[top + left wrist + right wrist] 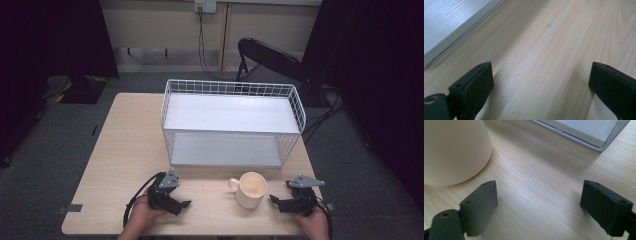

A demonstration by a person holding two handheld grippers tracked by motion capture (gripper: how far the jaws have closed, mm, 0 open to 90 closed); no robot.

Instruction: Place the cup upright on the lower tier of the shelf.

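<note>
The left tongs (172,200) rest low on the bench (125,150), jaws spread wide over bare wood, apparently parked ready. Ahead of them stands a white wire rack (232,122), its lower shelf open toward both hands. A cream mug (251,190) sits just left of the right tongs (285,202), likewise spread and holding nothing, with free bench around them.

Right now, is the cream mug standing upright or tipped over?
Upright. In the high view the mug sits on its base on the table with its open mouth facing up, handle to the left; inside looks empty.
</note>
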